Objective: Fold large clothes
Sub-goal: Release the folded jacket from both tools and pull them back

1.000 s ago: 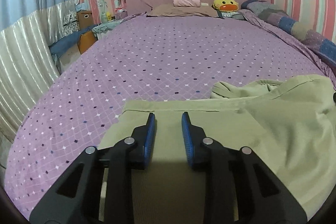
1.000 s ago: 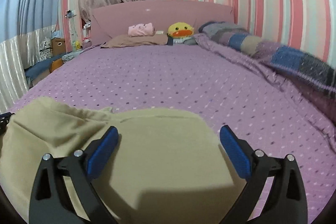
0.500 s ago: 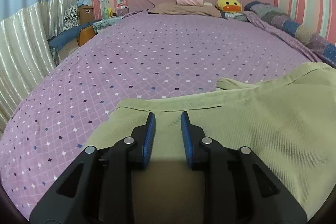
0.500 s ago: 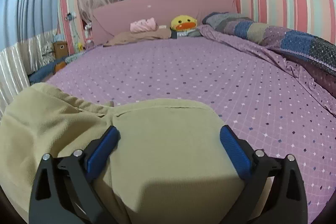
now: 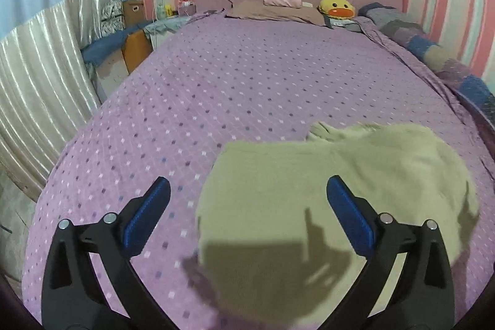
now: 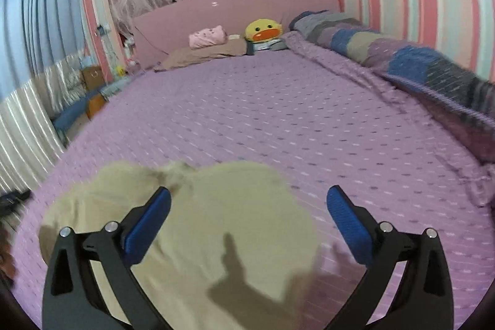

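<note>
The left gripper (image 5: 247,200) has just let go: a moment ago its blue pads were pinched close together on the near hem of the olive-green garment (image 5: 324,200), and now its jaws have sprung apart to their full spread with nothing pressed between them, the cloth lying below and beyond them on the bed. The right gripper (image 6: 247,206) also stands wide open, as it did before, over the same garment (image 6: 216,237) and clear of it. Both views now take in more of the purple dotted bedspread (image 5: 247,82) than they did a second ago, which suggests the hands have pulled up and away from the cloth. I read this as the end of one fold: the garment sits released as a compact, roughly rectangular stack at the near end of the bed, towards its right side in the left wrist view, well apart from the pillows (image 5: 275,13) and the yellow duck plush (image 5: 337,9) at the far headboard. Its long axis seems to run left to right across the bed, with a fairly straight folded edge on the far side; a bunched, rumpled part pokes out at the far right of that edge. That loose end probably needs tucking or another fold before the piece counts as tidy.
</note>
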Available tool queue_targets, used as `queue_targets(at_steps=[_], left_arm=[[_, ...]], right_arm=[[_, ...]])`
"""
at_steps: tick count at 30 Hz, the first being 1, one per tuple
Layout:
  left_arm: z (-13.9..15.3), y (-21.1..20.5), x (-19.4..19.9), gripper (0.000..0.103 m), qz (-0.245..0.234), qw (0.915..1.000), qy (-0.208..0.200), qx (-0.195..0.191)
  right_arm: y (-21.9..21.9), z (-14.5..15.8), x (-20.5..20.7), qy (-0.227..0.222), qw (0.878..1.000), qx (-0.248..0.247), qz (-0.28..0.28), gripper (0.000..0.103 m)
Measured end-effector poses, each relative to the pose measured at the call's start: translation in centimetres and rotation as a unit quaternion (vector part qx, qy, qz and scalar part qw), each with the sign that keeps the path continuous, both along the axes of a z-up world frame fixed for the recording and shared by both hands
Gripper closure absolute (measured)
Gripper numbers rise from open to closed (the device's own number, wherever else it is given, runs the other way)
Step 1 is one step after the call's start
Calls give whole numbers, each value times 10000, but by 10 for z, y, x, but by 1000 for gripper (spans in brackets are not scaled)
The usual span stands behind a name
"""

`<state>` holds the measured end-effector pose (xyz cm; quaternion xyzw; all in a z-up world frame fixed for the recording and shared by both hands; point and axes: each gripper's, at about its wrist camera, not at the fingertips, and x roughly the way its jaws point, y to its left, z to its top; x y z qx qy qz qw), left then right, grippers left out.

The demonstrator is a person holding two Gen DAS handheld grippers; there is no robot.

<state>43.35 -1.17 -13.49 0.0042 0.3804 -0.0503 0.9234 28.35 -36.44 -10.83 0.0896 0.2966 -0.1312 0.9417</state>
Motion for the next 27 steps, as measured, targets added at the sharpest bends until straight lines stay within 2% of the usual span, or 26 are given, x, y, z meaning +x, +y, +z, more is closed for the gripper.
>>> queue_targets(at_steps=[3, 5, 7, 12, 21, 27], left_arm=[[-8, 12, -30, 3, -104, 9994, 325, 21], [-20, 17, -46, 3, -126, 9989, 441, 44], [-38, 23, -62, 3, -67, 9983, 574, 90], [-81, 36, -85, 3, -53, 9960, 869, -178], [-134, 51, -74, 3, -159, 9867, 1293, -975], [-150, 46, -59, 3, -455, 9861, 1216, -1033]], right_arm=[[5, -14, -31, 303, 9984, -468, -32, 2], [8, -26, -43, 506, 9969, -609, -20, 2], [11, -43, -57, 778, 9952, -597, 32, 2], [12, -66, -84, 931, 9949, -393, 52, 2], [17, -93, -91, 1052, 9941, -276, 31, 2], [18, -98, -78, 1042, 9936, -447, 30, 2]])
